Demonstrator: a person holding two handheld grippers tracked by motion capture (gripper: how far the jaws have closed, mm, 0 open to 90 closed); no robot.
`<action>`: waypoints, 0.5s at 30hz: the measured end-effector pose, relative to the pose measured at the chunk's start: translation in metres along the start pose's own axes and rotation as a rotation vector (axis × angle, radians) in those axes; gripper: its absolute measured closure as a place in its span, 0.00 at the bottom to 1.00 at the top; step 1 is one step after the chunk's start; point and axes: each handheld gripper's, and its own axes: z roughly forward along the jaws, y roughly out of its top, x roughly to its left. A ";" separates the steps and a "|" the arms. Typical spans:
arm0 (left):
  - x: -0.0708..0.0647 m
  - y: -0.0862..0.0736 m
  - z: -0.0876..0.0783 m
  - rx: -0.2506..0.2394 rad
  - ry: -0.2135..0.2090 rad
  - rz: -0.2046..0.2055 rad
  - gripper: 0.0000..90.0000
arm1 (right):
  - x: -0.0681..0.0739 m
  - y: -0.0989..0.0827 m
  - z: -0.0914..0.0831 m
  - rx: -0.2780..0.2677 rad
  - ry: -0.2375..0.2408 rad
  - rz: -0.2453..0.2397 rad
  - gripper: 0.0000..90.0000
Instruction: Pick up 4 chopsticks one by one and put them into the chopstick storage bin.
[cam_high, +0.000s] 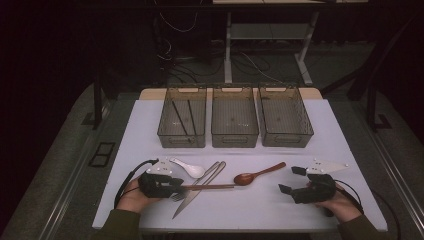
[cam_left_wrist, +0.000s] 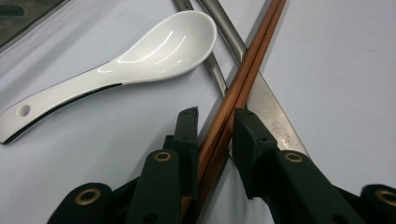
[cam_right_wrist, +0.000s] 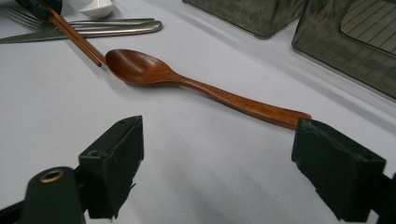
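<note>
Gripping the chopsticks (cam_left_wrist: 233, 93) near left on the table (cam_high: 150, 130), the left gripper (cam_left_wrist: 215, 123) has both pads against them; they lie across knife (cam_high: 192, 197) and fork (cam_high: 200, 182). Right of these, wooden spoon (cam_high: 257, 174). Right gripper (cam_high: 294, 181) near right, jaws wide apart, empty.

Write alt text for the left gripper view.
The left gripper has its two black jaws closely flanking a pair of brown chopsticks that lie across a metal knife on a white table. A glossy white ceramic spoon lies to the left, bowl up, beside a metal utensil handle.
</note>
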 end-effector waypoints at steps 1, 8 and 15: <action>0.000 0.000 0.000 -0.002 0.002 -0.002 0.78 | 0.000 0.000 0.000 0.000 -0.001 -0.001 0.19; 0.000 -0.002 -0.004 -0.007 0.005 -0.008 0.80 | 0.000 0.000 0.000 0.000 -0.001 0.000 0.19; 0.000 -0.004 -0.007 0.005 0.010 -0.017 0.83 | 0.000 0.000 0.000 -0.001 -0.001 -0.001 0.19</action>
